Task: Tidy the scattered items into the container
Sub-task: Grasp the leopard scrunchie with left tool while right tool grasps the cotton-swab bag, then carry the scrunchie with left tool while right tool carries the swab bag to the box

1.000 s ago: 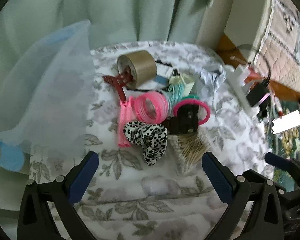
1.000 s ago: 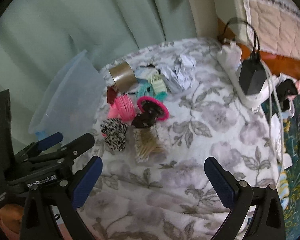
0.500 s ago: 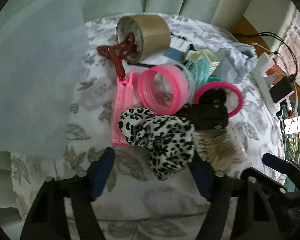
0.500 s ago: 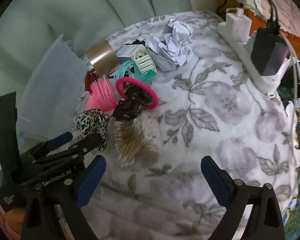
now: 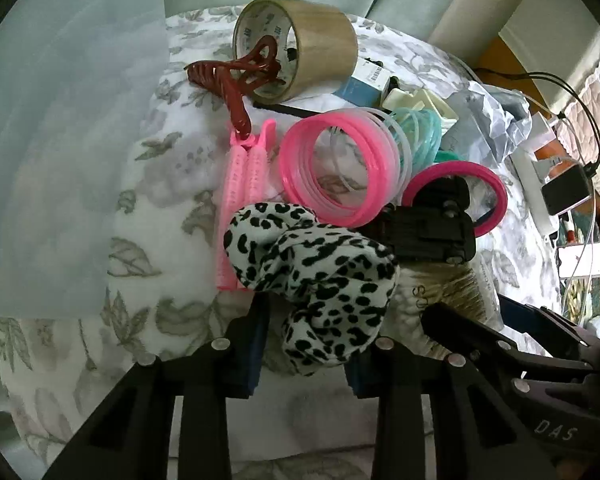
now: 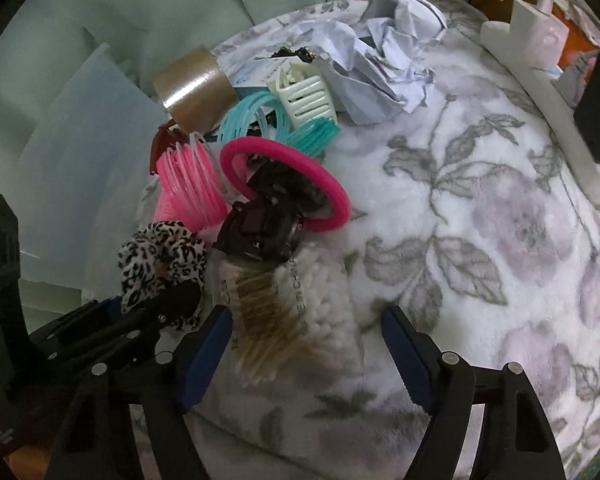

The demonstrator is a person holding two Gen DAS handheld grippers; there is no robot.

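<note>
Left gripper (image 5: 306,344) has just been closing onto the leopard-print scrunchie (image 5: 312,276); right gripper (image 6: 306,356) – closing, still wide – straddles the cotton-swab bag (image 6: 296,312); only its view shows crumpled paper (image 6: 384,68).

The letters "DAS" were moulded on the black arm of the right tool (image 5: 556,434) at the lower right of the left wrist view. Print inside the tape roll (image 5: 296,46) and on the cotton-swab bag (image 6: 296,312) was too blurred to read.
</note>
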